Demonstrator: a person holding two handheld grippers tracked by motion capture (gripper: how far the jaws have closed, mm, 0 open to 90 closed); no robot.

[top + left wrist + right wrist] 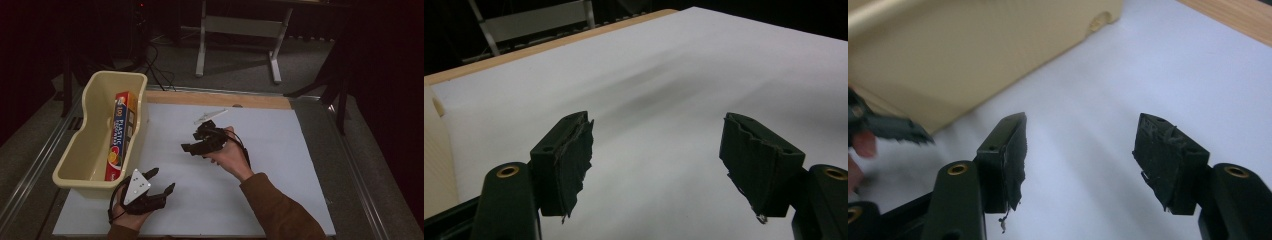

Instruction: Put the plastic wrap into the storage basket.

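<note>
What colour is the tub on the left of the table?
Pale cream-yellow tub; it shows best in the high view.

The white sheet-covered table top (pixel 280 165) lies bare across its middle and right, giving open passage there. Along its left edge stands a tall-walled cream plastic tub (pixel 85 145), blocking that side; inside, a long orange and blue cardboard box (pixel 120 135) leans against the right wall. 1 small white flat object (pixel 210 116) lies near the far wooden edge strip (pixel 220 99). Between the 2 open-jawed grippers the sheet is unobstructed
</note>
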